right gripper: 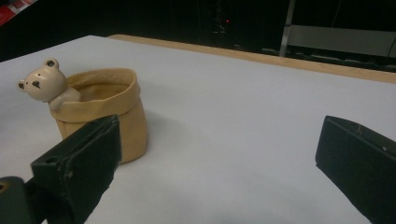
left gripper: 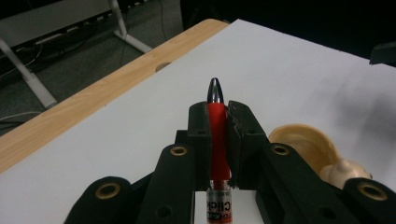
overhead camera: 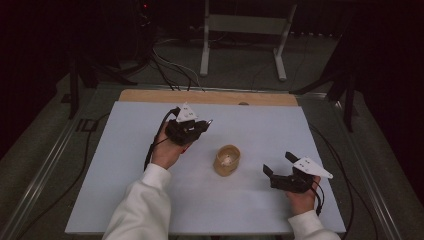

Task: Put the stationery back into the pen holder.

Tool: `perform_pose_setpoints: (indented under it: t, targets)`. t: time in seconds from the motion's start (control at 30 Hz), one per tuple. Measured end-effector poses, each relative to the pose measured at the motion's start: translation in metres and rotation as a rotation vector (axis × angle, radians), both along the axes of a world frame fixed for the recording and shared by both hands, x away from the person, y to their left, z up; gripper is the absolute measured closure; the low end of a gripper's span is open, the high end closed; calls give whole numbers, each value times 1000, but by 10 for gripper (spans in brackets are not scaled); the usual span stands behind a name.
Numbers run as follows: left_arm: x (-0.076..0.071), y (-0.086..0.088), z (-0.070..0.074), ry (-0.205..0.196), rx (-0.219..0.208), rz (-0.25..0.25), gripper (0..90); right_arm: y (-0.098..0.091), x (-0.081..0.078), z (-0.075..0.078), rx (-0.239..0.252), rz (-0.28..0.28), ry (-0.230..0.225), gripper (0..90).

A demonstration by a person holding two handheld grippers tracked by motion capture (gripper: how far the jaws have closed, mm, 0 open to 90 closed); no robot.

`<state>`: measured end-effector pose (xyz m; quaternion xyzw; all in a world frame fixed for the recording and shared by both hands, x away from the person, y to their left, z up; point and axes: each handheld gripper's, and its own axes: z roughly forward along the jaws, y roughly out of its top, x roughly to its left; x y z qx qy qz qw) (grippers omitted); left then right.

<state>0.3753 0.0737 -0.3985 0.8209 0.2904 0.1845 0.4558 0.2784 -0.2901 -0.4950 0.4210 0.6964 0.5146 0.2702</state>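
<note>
High view: left tool point(overhead camera: 204, 123), centre frame, above the tan bear pot point(overhead camera: 227, 160) on the white bench point(overhead camera: 125, 190) — left gripper view: jaws clamped on a red pen point(left gripper: 216, 135), mid-frame — right gripper view: right tool point(right gripper: 219, 154) gaping, pot upper left.

White sleeves point(overhead camera: 142, 210); each black gripper point(overhead camera: 278, 169) has brass-ringed screw holes, a grey three-cornered plate, black cable.
</note>
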Motion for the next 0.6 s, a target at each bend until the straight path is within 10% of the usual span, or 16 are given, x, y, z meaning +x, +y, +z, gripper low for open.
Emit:
perform_pose_setpoints:
  t: [0.6]
  targets:
    - [6,-18,7,-20,-11,-36,813,0,0,0,-3,0,0,10]
